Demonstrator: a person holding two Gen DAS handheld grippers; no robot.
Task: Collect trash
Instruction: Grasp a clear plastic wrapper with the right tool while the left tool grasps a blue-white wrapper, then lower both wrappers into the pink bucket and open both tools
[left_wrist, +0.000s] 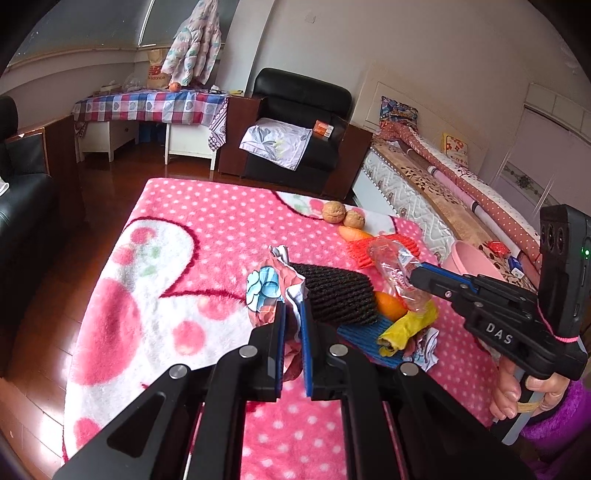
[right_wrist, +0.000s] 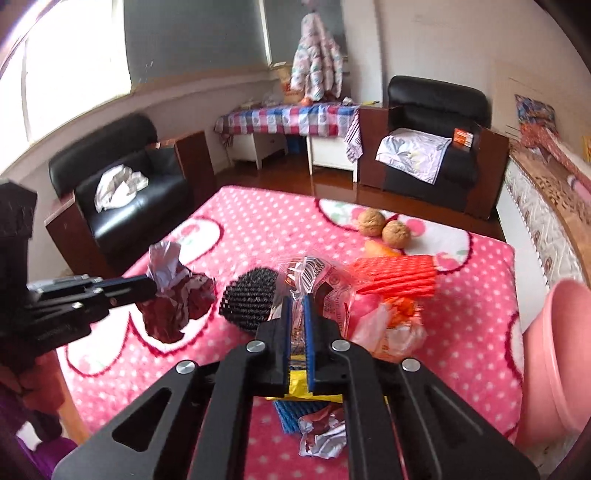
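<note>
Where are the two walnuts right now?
The two brown walnuts sit side by side near the far edge of the pink polka-dot blanket, just beyond the red foam fruit net.

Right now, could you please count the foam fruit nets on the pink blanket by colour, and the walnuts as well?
Black foam net: 1
Red foam net: 1
Blue foam net: 1
Walnuts: 2
Total: 5
</note>
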